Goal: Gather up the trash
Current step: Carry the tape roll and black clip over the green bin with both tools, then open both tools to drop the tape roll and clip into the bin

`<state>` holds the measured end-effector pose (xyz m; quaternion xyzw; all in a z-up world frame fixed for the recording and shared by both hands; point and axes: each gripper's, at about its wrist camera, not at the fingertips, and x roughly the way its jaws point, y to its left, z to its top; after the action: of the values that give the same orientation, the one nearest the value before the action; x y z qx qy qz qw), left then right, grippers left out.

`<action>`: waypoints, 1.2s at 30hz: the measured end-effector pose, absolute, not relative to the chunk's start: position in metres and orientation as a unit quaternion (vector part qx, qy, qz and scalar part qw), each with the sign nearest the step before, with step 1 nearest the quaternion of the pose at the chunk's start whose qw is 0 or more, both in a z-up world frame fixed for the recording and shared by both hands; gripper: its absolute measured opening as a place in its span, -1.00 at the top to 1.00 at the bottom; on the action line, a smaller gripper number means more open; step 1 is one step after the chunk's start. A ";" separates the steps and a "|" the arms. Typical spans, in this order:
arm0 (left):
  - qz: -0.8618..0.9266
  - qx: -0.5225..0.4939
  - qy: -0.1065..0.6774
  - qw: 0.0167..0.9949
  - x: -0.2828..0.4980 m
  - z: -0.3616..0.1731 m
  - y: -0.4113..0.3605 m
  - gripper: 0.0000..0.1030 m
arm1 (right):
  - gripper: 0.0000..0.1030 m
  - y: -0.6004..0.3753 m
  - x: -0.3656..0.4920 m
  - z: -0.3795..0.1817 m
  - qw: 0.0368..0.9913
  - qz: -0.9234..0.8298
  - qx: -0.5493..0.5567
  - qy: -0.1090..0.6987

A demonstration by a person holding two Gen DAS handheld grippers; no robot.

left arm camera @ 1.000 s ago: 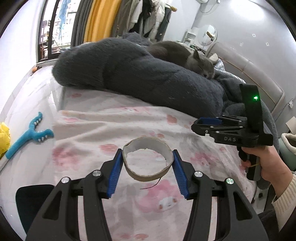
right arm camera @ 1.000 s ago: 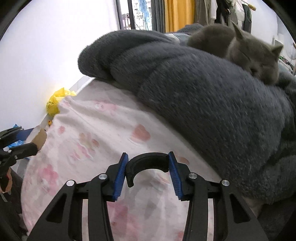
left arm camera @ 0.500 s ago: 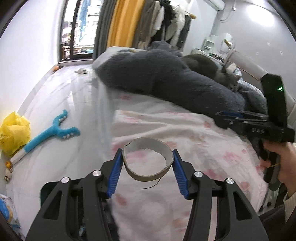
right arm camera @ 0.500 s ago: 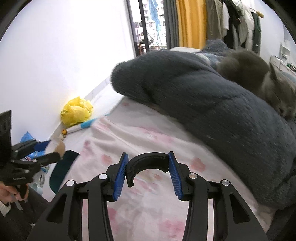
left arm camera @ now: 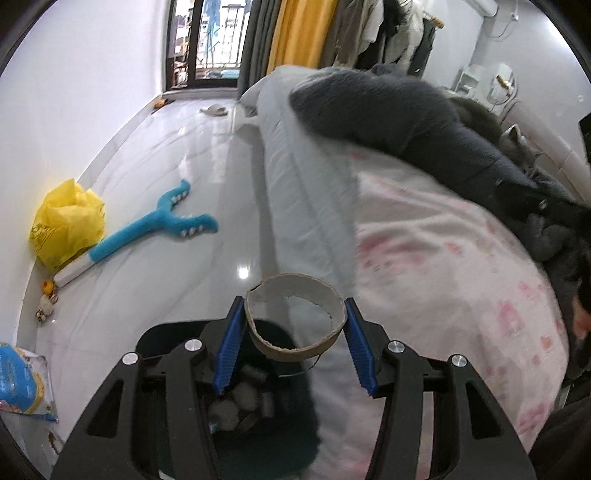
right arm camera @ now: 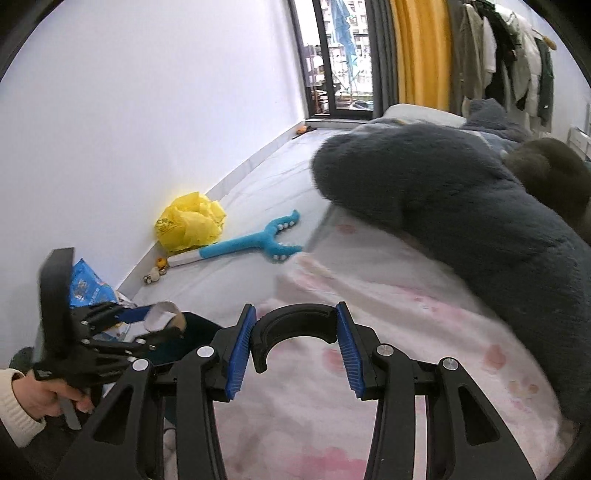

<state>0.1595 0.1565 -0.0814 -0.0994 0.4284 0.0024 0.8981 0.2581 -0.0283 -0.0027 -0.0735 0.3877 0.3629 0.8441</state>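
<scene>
A cardboard ring (left arm camera: 295, 319) is pinched between the jaws of the left gripper (left arm camera: 295, 347), above the dark bin (left arm camera: 258, 406) by the bed's edge. It is best centred over the bin's mouth before the jaws are let go. A black curved piece (right arm camera: 295, 332) sits between the half-open jaws of the right gripper (right arm camera: 295, 354), over the bed (right arm camera: 406, 332).

Pale bare wall (right arm camera: 147, 110) fills the left of both views, glossy light floor (left arm camera: 166, 155) below it. A dark-framed balcony door (left arm camera: 207, 44) is seen at top centre, daylight coming through, with a yellow curtain (left arm camera: 299, 33) beside it. Clothes (right arm camera: 509, 62) are hung upper right. A bed (left arm camera: 443, 266) takes up the right side.
</scene>
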 end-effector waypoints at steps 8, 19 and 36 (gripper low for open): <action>0.023 -0.110 0.496 0.861 0.155 -0.123 0.189 -0.09 | 0.13 0.024 0.236 -0.011 0.826 0.390 -0.083 0.399; 0.037 -0.108 0.561 0.820 0.143 -0.162 0.218 -0.19 | 0.13 0.065 0.216 -0.041 0.802 0.401 -0.074 0.436; 0.054 -0.125 0.472 0.871 0.112 -0.111 0.263 -0.57 | 0.14 0.129 0.204 -0.096 0.766 0.403 -0.117 0.487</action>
<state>0.1121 0.2632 -0.1106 -0.1246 0.4721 0.0543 0.8710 0.2040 0.1293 -0.0962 -0.1172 0.4874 0.4032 0.7656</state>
